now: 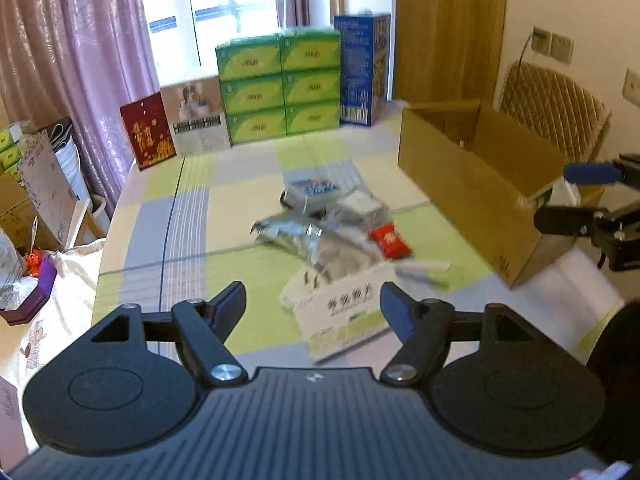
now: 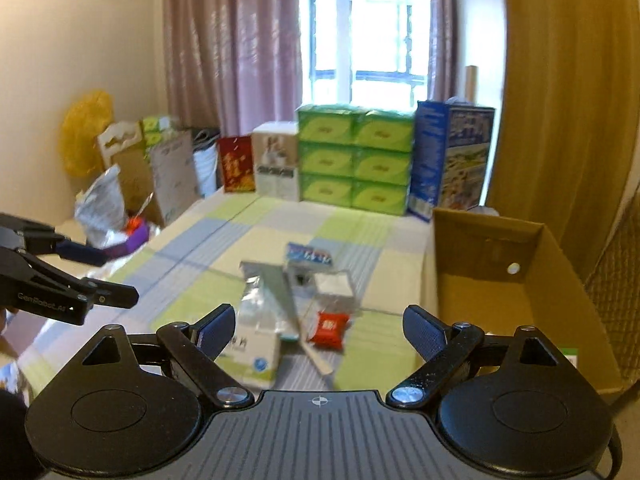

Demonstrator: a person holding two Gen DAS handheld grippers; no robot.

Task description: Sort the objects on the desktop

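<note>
A small heap of objects lies mid-table: a white and green box [image 1: 340, 314] nearest, a silver foil bag [image 1: 296, 236], a red packet [image 1: 389, 240], a blue-labelled pack [image 1: 314, 189] and a clear-wrapped white item [image 1: 360, 206]. My left gripper [image 1: 313, 306] hovers open just short of the white box [image 2: 252, 356], nothing between its fingers. My right gripper [image 2: 319, 330] is open too, above the near side of the heap, with the red packet [image 2: 330, 329] and foil bag [image 2: 266, 292] ahead. An open cardboard box [image 2: 516, 276] stands to the right.
Green tissue boxes [image 1: 280, 84], a blue carton [image 1: 362, 70], a white box and a red card line the table's far edge. Bags and cartons crowd the floor at left. The cardboard box [image 1: 476, 172] sits on the table's right side. The checked tablecloth [image 1: 172, 216] is bare at left.
</note>
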